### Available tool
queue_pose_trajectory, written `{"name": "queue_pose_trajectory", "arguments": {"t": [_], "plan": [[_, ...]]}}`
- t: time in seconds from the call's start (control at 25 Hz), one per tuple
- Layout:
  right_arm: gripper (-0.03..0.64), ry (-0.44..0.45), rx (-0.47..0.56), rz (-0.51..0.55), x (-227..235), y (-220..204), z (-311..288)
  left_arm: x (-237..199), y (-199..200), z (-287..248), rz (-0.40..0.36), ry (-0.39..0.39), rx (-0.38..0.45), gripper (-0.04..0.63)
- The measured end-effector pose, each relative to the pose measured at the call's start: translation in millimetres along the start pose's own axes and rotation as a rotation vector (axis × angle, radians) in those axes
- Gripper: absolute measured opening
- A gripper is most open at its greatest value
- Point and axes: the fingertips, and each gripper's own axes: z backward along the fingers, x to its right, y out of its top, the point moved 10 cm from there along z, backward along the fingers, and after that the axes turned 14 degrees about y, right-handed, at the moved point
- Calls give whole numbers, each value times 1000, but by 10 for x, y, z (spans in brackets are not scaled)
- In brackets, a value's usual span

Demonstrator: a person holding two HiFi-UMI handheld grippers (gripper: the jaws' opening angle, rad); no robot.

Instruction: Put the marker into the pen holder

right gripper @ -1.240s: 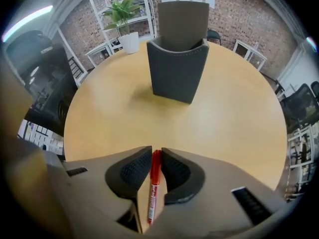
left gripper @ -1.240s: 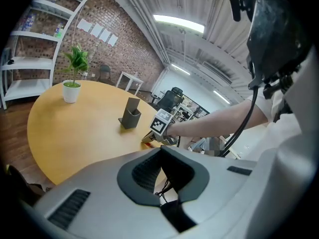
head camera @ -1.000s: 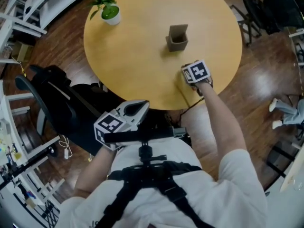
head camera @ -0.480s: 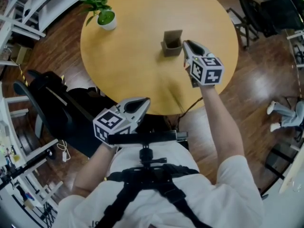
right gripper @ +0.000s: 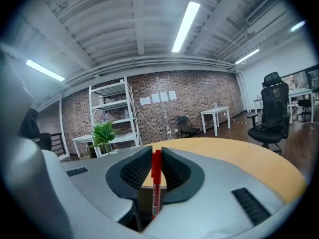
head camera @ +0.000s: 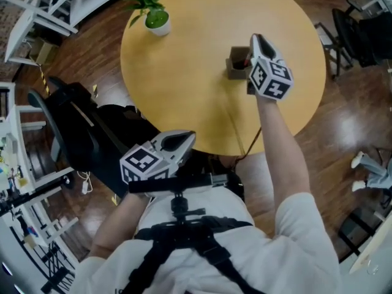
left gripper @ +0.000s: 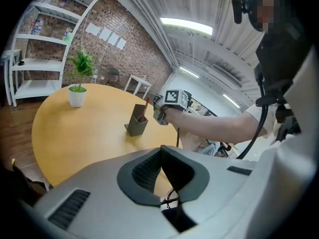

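Observation:
A red marker (right gripper: 156,183) stands upright between the pads of my right gripper (right gripper: 156,153), which is shut on it. Its lower end reaches down into the brown pen holder (right gripper: 144,198) just below the jaws. In the head view the right gripper (head camera: 256,45) hangs over the right side of the pen holder (head camera: 235,65) on the round wooden table (head camera: 184,72). In the left gripper view the marker (left gripper: 144,109) sticks up out of the pen holder (left gripper: 136,125). My left gripper (head camera: 185,139) stays low by the person's waist, off the table, shut and empty.
A potted plant (head camera: 154,14) stands at the table's far left edge. A black office chair (head camera: 73,127) sits left of the table. White shelves (head camera: 43,11) fill the far left. More chairs (head camera: 361,32) stand to the right.
My right gripper has risen from the table's near right edge and moved forward with the marker to just over the pen holder. The left gripper has stayed in place.

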Motion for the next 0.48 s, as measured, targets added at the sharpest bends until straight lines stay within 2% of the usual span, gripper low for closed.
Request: {"name": "queue_pose_trajectory", "arguments": {"t": [0.2,0.48], "plan": [[63,-91,-10,7,-101,-349,-13,-61,-47,49,13,31,-16,-3],[63,-142,-152,57,-130,-762,153,25,-17,-68,8,4,-19,-3]]}}
